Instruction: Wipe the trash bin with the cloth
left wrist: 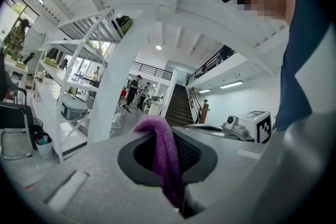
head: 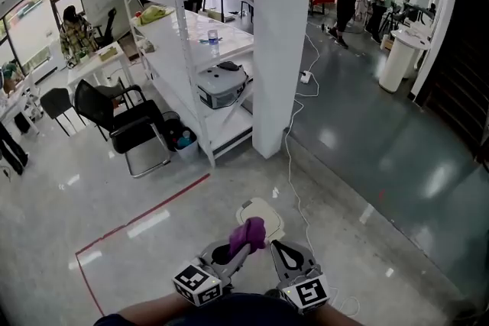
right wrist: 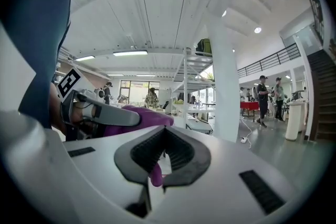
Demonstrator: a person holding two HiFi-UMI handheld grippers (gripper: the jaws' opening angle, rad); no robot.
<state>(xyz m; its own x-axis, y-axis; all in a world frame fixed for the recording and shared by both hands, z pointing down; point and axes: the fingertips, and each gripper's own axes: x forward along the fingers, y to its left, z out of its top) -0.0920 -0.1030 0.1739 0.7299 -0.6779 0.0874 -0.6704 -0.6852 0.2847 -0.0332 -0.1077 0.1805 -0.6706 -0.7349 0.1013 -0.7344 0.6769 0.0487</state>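
The cloth (head: pixel 248 234) is clamped in the left tool (head: pixel 243 248), just above the trash bin (head: pixel 265 211) on the floor. A small corner is pinched by the right tool (right wrist: pixel 164 159) too. It could be pulled loose and dropped.

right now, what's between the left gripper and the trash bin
Only the purple cloth, held by the left gripper, over the white trash bin; the head view shows it.

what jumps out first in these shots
The purple cloth, low in the head view, is pinched in the left gripper, with a tail between the right gripper's jaws too. Under it sits the white trash bin; behind rises a broad white pillar.
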